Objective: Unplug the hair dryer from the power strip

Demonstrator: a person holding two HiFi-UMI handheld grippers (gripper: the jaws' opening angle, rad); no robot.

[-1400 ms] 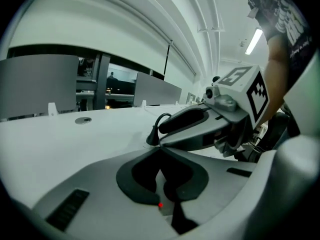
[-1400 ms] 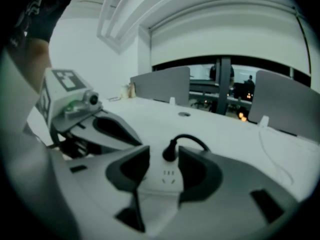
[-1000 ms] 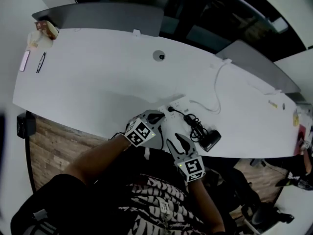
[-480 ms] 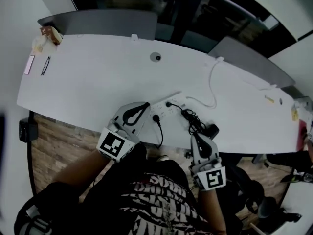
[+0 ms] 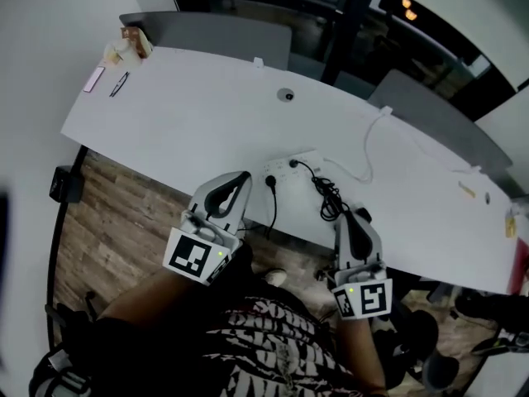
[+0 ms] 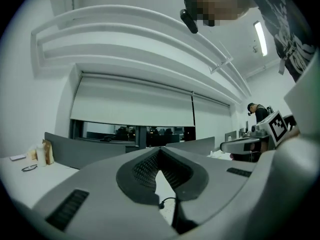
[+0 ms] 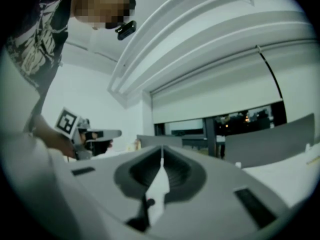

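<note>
the power strip [image 5: 291, 169] lies near the middle of the surface's [image 5: 190, 122] near edge. a black plug [image 5: 270, 182] sits at its left end, its cord dropping over that edge; whether it is seated, i cannot tell. the hair dryer [image 5: 364, 215] lies at the near edge, mostly under the right hand-held gripper [image 5: 354, 213] [image 7: 161, 151], jaws together, empty. the left hand-held gripper [image 5: 245, 175] [image 6: 159, 150] has its tips touching and holds nothing.

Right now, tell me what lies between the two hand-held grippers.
Head view: a black plug lying on the table, its cord dropping over the edge, and beside it a bundled black cord.
</note>
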